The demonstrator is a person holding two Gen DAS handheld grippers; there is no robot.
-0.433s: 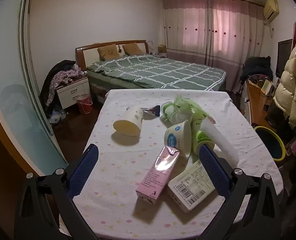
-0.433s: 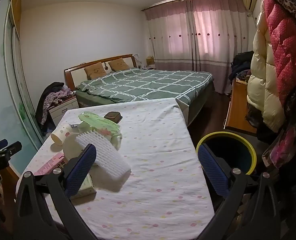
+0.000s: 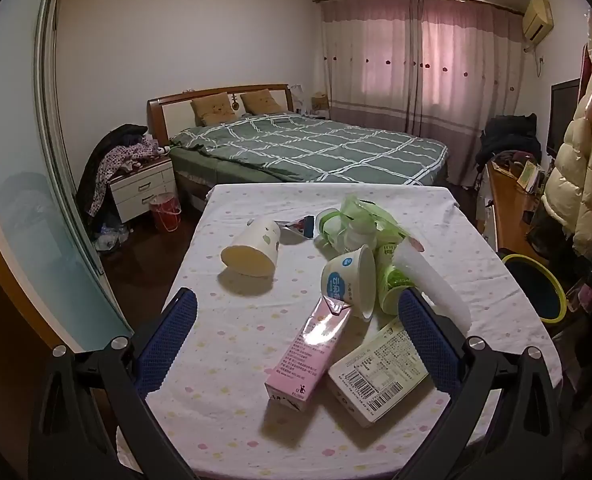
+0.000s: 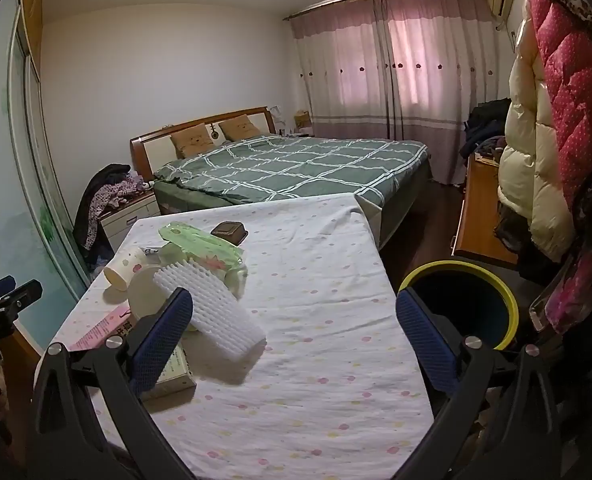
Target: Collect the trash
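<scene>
Trash lies in a heap on the cloth-covered table (image 3: 224, 408). It holds a tipped paper cup (image 3: 252, 252), a pink carton (image 3: 312, 348), a cream box with a barcode (image 3: 380, 376), a blue-and-white yogurt cup (image 3: 348, 280), a green cup (image 3: 392, 280), a white foam net sleeve (image 3: 432, 284) and a green plastic bag (image 3: 360, 216). My left gripper (image 3: 296, 304) hangs open above the near edge, with the carton between and below its fingers, untouched. My right gripper (image 4: 294, 304) is open over bare cloth, the foam sleeve (image 4: 212, 316) by its left finger.
A dark bin with a yellow rim (image 4: 460, 304) stands on the floor right of the table. A small brown box (image 4: 228, 230) sits behind the green bag (image 4: 200, 244). Beyond the table are a bed (image 3: 308, 148), a nightstand (image 3: 144, 188) and hanging coats (image 4: 556, 120).
</scene>
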